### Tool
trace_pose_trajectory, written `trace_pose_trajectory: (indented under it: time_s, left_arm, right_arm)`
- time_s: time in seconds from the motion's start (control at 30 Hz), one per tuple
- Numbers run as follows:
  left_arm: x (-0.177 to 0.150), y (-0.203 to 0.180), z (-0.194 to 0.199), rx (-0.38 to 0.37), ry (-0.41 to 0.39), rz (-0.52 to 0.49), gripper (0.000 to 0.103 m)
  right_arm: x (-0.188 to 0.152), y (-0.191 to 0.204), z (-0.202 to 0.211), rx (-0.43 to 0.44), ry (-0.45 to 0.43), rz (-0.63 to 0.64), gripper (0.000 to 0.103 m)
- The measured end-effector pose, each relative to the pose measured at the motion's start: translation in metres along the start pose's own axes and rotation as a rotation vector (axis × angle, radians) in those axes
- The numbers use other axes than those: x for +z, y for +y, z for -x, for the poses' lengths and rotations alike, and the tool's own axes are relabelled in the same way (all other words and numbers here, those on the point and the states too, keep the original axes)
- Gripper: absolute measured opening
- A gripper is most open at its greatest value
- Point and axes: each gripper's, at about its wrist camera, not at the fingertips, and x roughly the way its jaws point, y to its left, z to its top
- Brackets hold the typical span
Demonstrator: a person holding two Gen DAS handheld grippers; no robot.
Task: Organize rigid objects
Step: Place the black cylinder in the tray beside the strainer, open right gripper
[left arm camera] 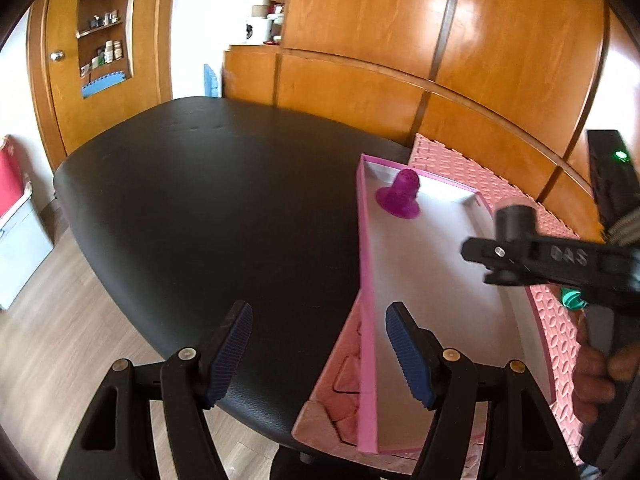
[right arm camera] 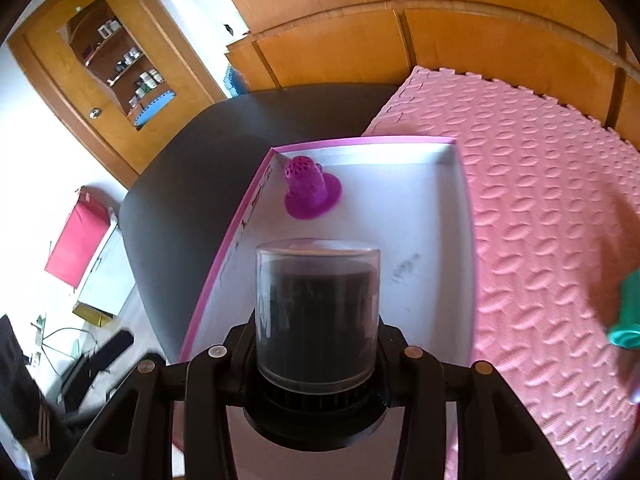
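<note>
A pink-rimmed shallow box (left arm camera: 367, 280) (right arm camera: 224, 268) lies on a pink foam mat. A purple perforated bell-shaped piece (left arm camera: 400, 194) (right arm camera: 310, 190) sits in its far left corner. My right gripper (right arm camera: 318, 344) is shut on a clear cylindrical case with a dark core and black ribbed base (right arm camera: 318, 312), held above the box's near half; in the left wrist view that gripper's black body shows at the right. My left gripper (left arm camera: 320, 354) is open and empty above the box's left wall and the table edge.
The pink foam mat (right arm camera: 540, 208) (left arm camera: 452, 156) covers the right of a black table (left arm camera: 220, 208). A teal piece (right arm camera: 628, 316) (left arm camera: 572, 299) lies on the mat right of the box. Wooden cabinets stand behind; a red-topped bin (left arm camera: 12, 184) is on the floor at left.
</note>
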Motion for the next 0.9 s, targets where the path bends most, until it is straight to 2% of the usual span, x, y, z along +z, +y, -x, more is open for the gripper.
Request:
trace_pose_trajectory:
  time_s: [0.37, 0.57, 0.77, 0.9]
  left_arm:
    - [-0.004, 0.021, -0.004, 0.029, 0.016, 0.041, 0.070]
    - [-0.004, 0.027, -0.002, 0.039, 0.010, 0.056, 0.070]
    - [-0.004, 0.023, 0.002, 0.036, 0.001, 0.043, 0.070]
    - [-0.005, 0.020, 0.006, 0.033, -0.006, 0.028, 0.070]
  right_arm:
    - [0.026, 0.033, -0.061, 0.013, 0.083, -0.004, 0.044]
    - [0.022, 0.036, -0.058, 0.041, 0.095, 0.007, 0.046]
    - [0.013, 0.038, -0.044, 0.049, 0.063, 0.032, 0.048]
    - [0.011, 0.036, -0.031, 0.045, 0.026, 0.035, 0.055]
